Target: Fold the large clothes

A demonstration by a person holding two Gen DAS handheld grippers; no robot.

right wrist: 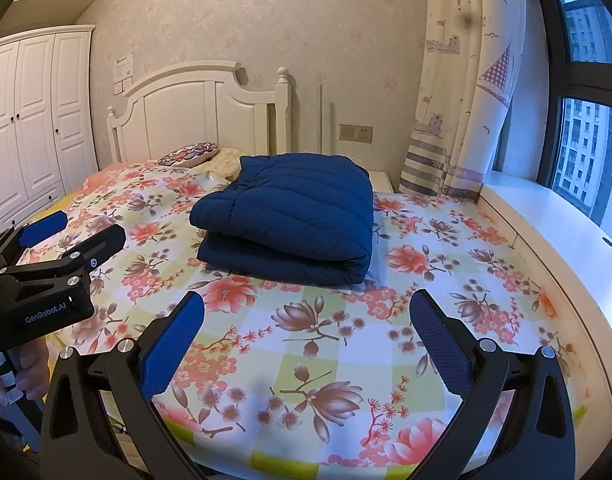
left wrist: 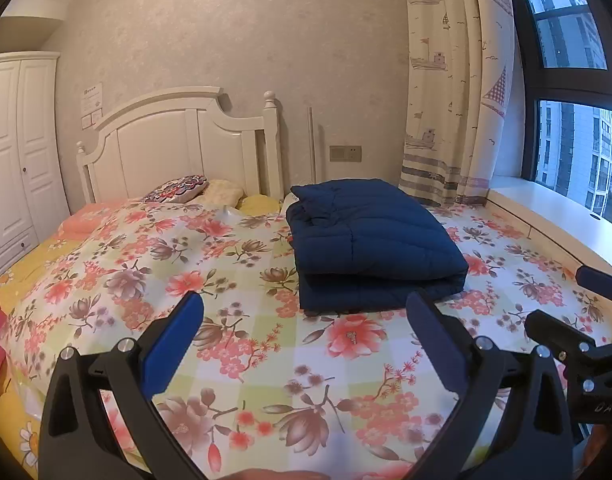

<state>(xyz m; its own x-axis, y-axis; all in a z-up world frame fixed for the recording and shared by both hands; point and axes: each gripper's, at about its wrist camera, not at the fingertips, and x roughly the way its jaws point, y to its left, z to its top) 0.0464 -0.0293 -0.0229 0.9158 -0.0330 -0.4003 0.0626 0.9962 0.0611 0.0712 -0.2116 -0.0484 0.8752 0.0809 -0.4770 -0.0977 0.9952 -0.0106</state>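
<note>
A navy quilted jacket (left wrist: 369, 240) lies folded into a thick rectangle on the floral bed cover (left wrist: 234, 332); it also shows in the right wrist view (right wrist: 294, 220). My left gripper (left wrist: 306, 308) is open and empty, held a short way in front of the jacket's near edge. My right gripper (right wrist: 306, 308) is open and empty, also short of the jacket. The left gripper shows at the left edge of the right wrist view (right wrist: 74, 228), and the right gripper at the right edge of the left wrist view (left wrist: 565, 304).
A white headboard (left wrist: 178, 144) and pillows (left wrist: 178, 190) stand at the far end of the bed. A white wardrobe (left wrist: 14, 152) is at the left. A curtain (left wrist: 453, 88), a white window sill (left wrist: 553, 216) and a window are at the right.
</note>
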